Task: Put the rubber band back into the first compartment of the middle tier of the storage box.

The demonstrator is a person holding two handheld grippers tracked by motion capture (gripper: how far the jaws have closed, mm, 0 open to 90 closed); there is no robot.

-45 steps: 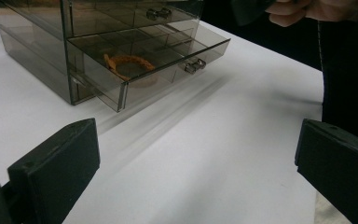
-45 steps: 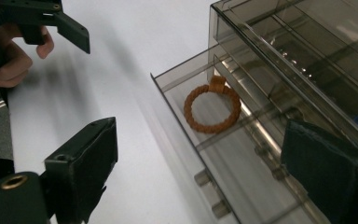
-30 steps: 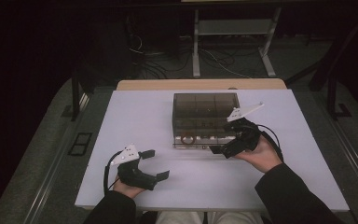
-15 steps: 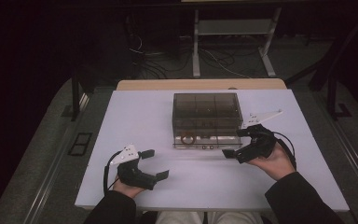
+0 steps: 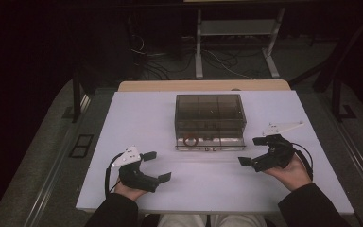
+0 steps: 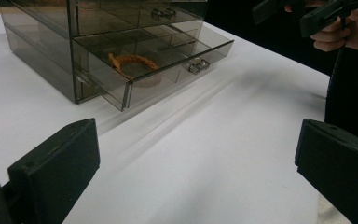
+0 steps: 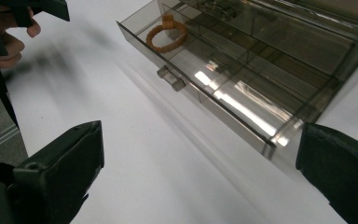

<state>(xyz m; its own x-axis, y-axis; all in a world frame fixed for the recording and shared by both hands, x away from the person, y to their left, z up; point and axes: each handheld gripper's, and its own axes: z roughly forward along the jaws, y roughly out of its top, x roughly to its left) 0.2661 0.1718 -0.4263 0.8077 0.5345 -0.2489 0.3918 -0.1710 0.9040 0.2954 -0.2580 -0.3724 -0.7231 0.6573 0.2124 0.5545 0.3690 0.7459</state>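
Note:
A smoky clear drawer box (image 5: 210, 113) stands mid-table, its bottom drawer (image 5: 210, 143) pulled out toward me. An orange braided ring (image 5: 189, 140) lies in the drawer's left compartment, also seen as the ring (image 6: 131, 63) and the ring (image 7: 166, 34) in the gripper views. My left gripper (image 5: 156, 166) rests open on the table at the near left, nothing between its jaws. My right gripper (image 5: 254, 151) is open too, held just right of the drawer's front and apart from it.
The white table top (image 5: 142, 118) ends at a near edge by my forearms. The drawer's small metal handle (image 7: 171, 78) sticks out at its front. Beyond the table lie a dark floor, cables and a desk frame (image 5: 236, 28).
My right gripper has drawn back from the drawer front toward the near right. The bottom drawer now stands pulled out. The left gripper has stayed put.

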